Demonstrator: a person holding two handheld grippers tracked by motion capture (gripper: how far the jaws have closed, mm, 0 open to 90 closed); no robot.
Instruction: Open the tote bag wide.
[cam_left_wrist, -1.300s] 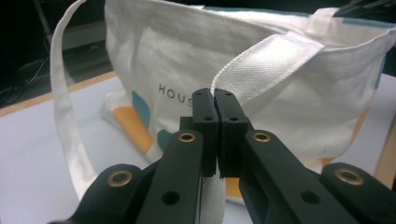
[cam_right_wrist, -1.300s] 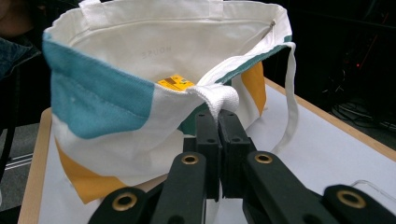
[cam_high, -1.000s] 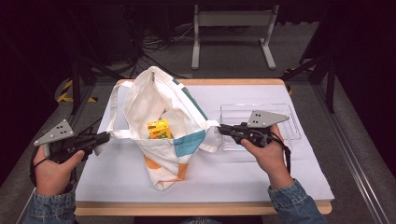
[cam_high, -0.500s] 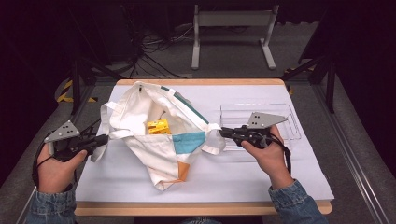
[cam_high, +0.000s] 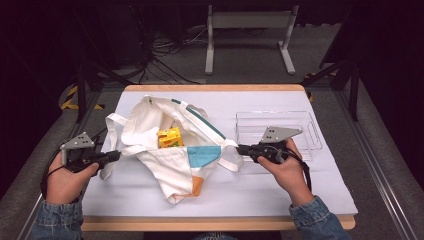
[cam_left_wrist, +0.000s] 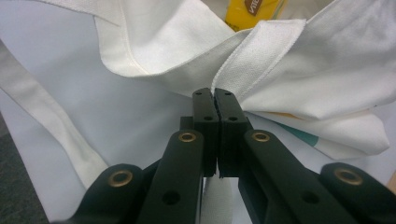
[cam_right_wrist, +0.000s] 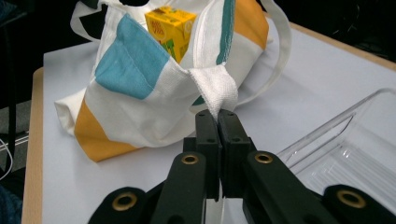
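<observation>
A white tote bag (cam_high: 170, 155) with teal and orange patches lies on the white table cover, its mouth held wide. Inside it stands a yellow juice carton (cam_high: 170, 137), also seen as the carton (cam_right_wrist: 172, 28) past the bag's rim. My left gripper (cam_high: 116, 156) is shut on the bag's left rim, and the left gripper view shows its jaws (cam_left_wrist: 214, 95) pinching the white fabric (cam_left_wrist: 243, 60). My right gripper (cam_high: 241, 149) is shut on the bag's right strap end (cam_right_wrist: 215, 91), pulling it toward the right.
A clear plastic tray (cam_high: 305, 120) sits at the back right of the table, just behind my right hand; its corner (cam_right_wrist: 355, 140) lies close to the right jaws. A loose white strap (cam_left_wrist: 51, 126) trails over the table at the left.
Both hands have sunk toward the table. The bag has dropped from standing tall to lying flatter and wider, with its mouth spread more between the two grippers.
</observation>
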